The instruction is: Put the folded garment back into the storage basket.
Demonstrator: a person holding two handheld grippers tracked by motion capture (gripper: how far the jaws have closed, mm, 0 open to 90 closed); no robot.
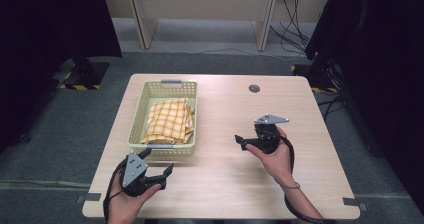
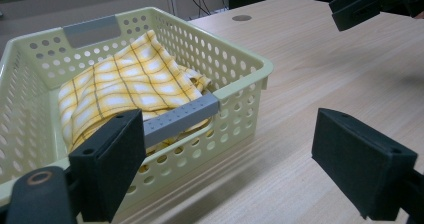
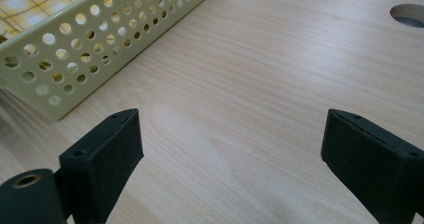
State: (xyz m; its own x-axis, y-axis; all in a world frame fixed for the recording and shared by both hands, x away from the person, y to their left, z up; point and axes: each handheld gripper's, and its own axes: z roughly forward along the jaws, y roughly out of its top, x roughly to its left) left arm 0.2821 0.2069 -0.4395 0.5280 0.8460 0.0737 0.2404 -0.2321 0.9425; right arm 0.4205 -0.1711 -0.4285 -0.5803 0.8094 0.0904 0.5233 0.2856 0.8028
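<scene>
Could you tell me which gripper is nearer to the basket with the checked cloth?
Left. The left gripper hangs open just off the basket's near end by the grey handle; the right gripper is open farther off, over bare table to its right.

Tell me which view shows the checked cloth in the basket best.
The high view: the whole yellow checked cloth lies folded inside the basket, seen from above. The left gripper view shows it close up, partly hidden by the basket's near rim. The right gripper view catches just a corner behind the perforated wall.

place: lab or recording room
signs: black curtains (image 1: 50,24) both sides, far cables (image 1: 292,26), hazard-taped stand bases (image 1: 82,79)
</scene>
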